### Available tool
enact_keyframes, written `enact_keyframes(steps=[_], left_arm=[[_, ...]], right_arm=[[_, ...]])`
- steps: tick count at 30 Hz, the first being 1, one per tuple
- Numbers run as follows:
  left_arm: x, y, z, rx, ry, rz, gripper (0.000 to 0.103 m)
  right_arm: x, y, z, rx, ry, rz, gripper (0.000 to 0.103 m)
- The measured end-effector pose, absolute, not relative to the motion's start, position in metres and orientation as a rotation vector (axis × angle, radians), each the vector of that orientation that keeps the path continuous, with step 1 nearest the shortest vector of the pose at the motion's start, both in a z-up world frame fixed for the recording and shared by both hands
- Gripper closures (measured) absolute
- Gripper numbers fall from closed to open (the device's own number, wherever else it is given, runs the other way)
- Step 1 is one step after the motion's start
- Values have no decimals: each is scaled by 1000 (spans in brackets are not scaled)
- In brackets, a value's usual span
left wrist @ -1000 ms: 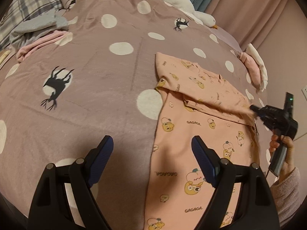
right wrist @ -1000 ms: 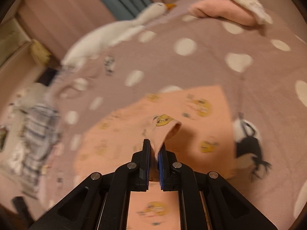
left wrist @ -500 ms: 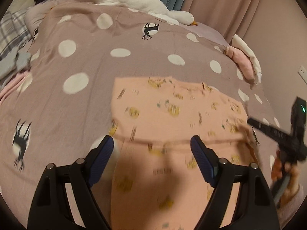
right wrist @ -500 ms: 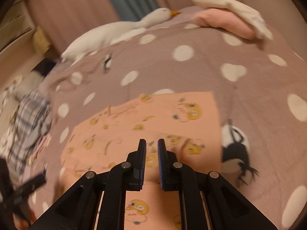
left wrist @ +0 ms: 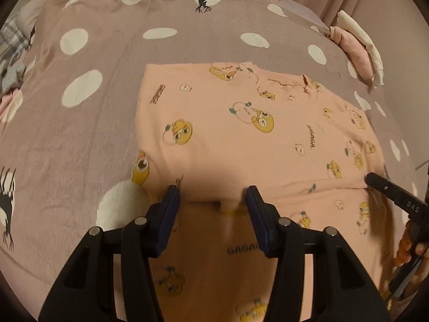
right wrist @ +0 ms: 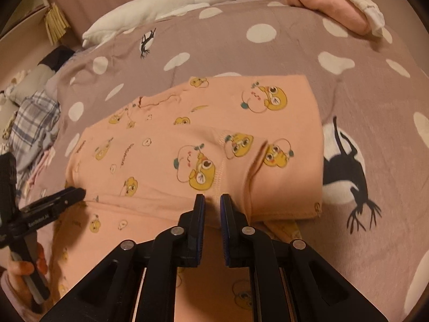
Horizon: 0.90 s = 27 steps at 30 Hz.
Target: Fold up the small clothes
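A small peach garment (left wrist: 241, 134) printed with yellow cartoon figures lies folded over itself on the bed; it also shows in the right wrist view (right wrist: 214, 139). My left gripper (left wrist: 213, 201) is open, its jaws wide apart over the near folded edge, holding nothing. My right gripper (right wrist: 212, 204) has its jaws a narrow gap apart at the folded edge, with no cloth between them. In the left wrist view the right gripper (left wrist: 375, 181) touches the fold's right end. In the right wrist view the left gripper (right wrist: 72, 194) sits at the fold's left end.
The mauve bedspread (left wrist: 107, 134) with white dots and black animal prints covers the bed. A white goose plush (right wrist: 161, 5) lies at the far edge. A pink and white folded stack (right wrist: 335, 2) sits far right. Plaid clothes (right wrist: 32, 123) lie at left.
The right gripper carried the garment's edge over and let it go; its jaws opened slightly. The garment now lies folded. The left gripper moved in over the fold and narrowed a little.
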<state>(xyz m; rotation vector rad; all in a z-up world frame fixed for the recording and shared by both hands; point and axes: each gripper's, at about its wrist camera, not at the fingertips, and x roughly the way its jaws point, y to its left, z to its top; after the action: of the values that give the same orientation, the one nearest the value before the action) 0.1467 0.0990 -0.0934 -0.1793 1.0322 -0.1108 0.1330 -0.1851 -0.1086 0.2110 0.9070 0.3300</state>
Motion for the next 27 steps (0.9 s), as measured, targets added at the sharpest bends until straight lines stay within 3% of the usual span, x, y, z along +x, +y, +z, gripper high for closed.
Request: enact_keyframes(steps=[3,6,7,11,27], left_arm=[[130,108,-88,-223,1035,-126,45],[108,118,-80,-253,1027,-126,21],[100,122,-78,-266,1019,-121,18],[68,136,-75,-351,1030,-149,18],[-7,166,-98,-681,1070,-303,17]], right_arm=[[123,-191,-104,241,913,331,93],[106,-200,-99,242,899,324,91],[100,-204,-98,249,897,326,86],[75,-222,-94,293,890,331,58],[15,-302,-125,536,980,303,56]])
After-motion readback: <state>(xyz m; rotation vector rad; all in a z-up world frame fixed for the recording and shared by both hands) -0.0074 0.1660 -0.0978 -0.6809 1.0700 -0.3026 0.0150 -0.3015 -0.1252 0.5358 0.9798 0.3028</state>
